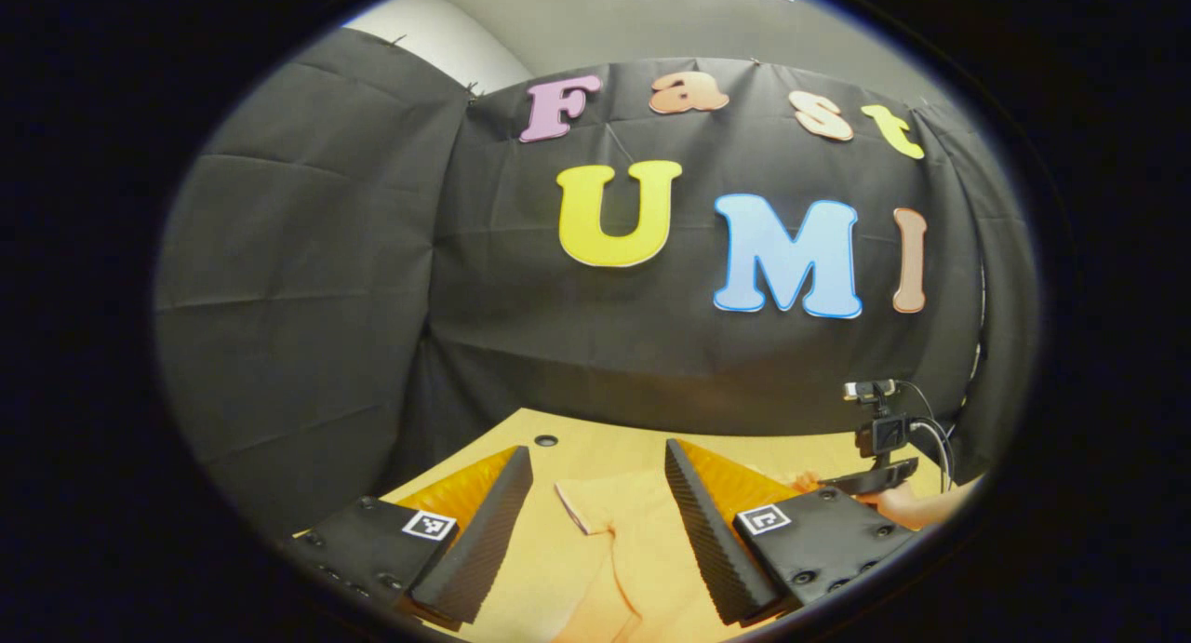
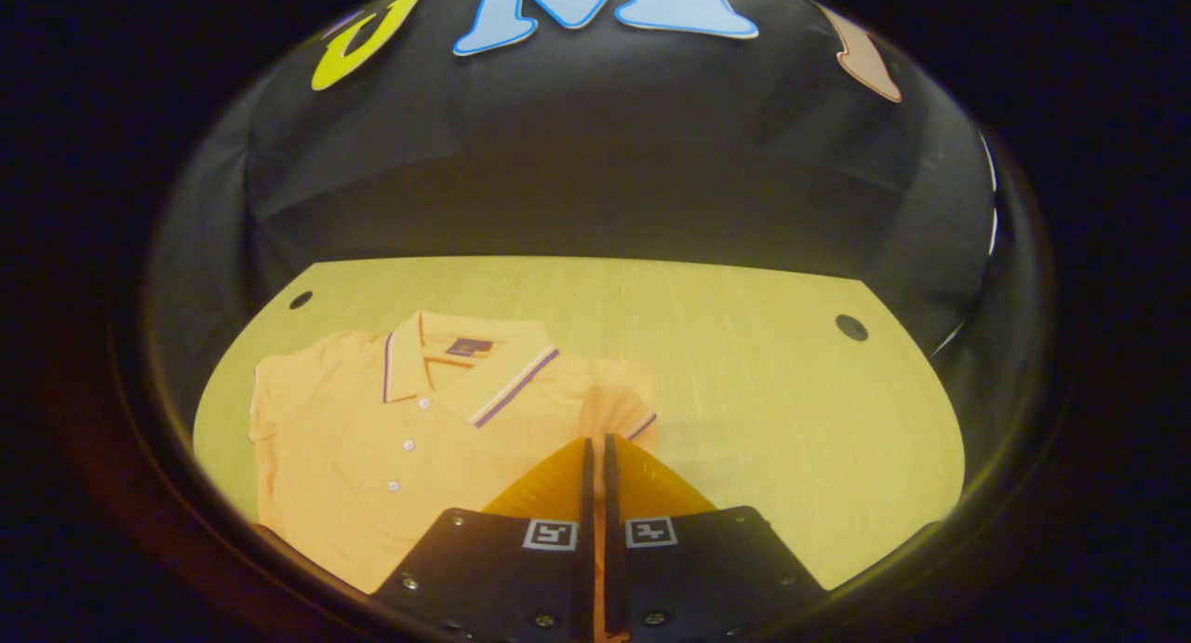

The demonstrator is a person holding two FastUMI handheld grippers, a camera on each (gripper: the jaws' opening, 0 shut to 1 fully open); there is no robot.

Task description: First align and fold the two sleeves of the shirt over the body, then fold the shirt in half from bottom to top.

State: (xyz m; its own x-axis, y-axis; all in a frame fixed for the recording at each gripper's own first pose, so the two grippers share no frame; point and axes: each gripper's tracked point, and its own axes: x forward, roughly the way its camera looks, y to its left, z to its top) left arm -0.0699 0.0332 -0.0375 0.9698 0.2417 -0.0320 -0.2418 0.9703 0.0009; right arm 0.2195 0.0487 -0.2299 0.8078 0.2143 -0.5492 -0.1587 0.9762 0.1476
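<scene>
I see the orange shirt (image 2: 391, 438) lying flat on the table (image 2: 763, 401), its sleeve (image 2: 619, 410) pinched in my right gripper (image 2: 595, 452) with jaws nearly together, while my left gripper (image 1: 595, 475) hovers wide apart over the collar (image 1: 582, 503).

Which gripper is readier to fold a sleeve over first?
Probably the right gripper: its tips sit closed at the shirt's sleeve. The left gripper is open, tilted toward the wall.
</scene>
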